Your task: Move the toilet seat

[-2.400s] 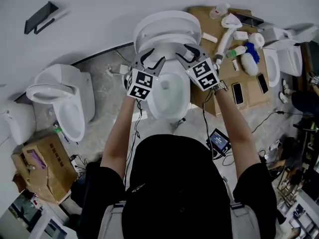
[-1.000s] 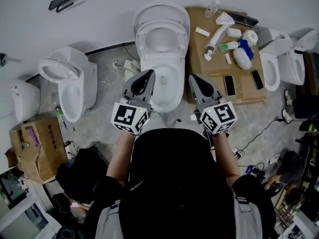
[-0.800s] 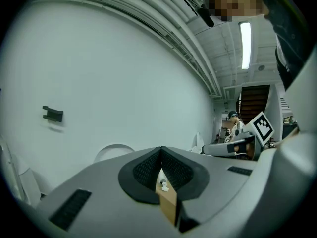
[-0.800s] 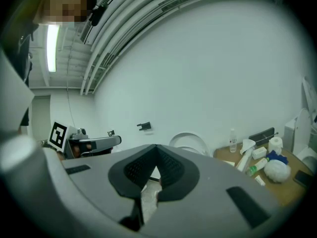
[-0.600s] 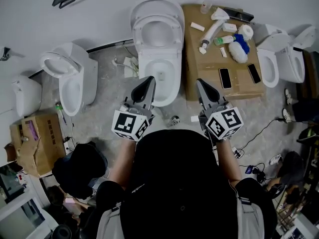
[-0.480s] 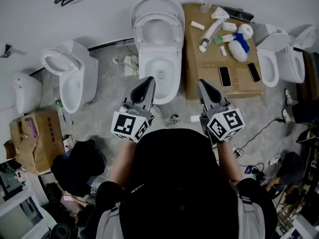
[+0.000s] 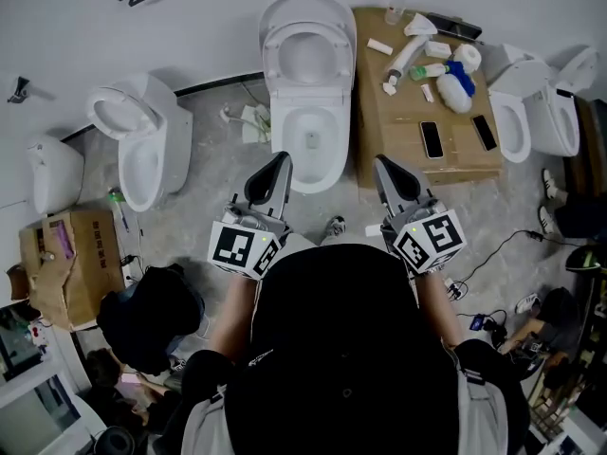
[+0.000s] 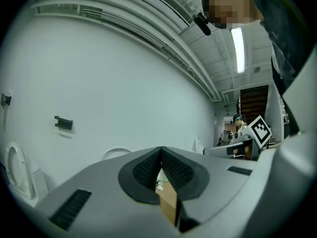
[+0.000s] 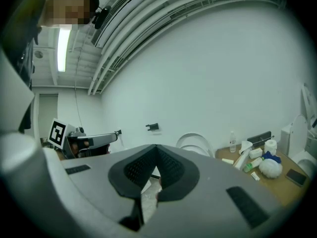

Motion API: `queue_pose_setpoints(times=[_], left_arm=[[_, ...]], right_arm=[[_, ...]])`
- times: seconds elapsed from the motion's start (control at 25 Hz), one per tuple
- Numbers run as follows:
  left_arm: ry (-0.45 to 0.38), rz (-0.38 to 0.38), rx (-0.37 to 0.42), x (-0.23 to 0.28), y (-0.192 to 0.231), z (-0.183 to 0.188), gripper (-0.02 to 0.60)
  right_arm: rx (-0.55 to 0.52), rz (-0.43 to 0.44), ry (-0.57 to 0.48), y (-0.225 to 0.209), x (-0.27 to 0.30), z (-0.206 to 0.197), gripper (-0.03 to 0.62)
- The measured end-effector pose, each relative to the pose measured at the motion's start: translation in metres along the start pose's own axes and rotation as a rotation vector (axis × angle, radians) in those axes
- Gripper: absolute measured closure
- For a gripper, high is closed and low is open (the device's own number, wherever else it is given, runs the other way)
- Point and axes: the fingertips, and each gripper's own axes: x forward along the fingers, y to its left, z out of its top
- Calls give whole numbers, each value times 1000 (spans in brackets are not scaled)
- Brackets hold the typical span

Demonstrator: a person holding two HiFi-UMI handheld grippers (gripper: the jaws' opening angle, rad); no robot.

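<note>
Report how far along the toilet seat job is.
Done: on the middle toilet the seat stands raised, leaving the bowl open. In hand: nothing; the left gripper and right gripper are both shut and empty, held short of the toilet. Left: apparently nothing.

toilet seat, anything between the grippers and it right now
Nothing visible does. The toilet seat is raised; only the open bowl lies between it and the shut left gripper and right gripper. The cardboard box sits beside the bowl.
</note>
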Motion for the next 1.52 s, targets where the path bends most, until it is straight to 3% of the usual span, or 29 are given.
queue_pose_setpoints(times=[0.44, 0.8, 1.28, 1.52], left_arm=[[13, 3, -18, -74, 40, -8, 572], [-3, -33, -52, -136, 74, -5, 572], [21, -166, -49, -167, 59, -18, 572], [14, -190, -46, -173, 44, -16, 572]], right_arm=[[34, -17, 19, 86, 20, -29, 582], [22, -61, -27, 163, 29, -24, 582], [39, -190, -25, 201, -4, -49, 582], [36, -205, -30, 205, -17, -52, 582]])
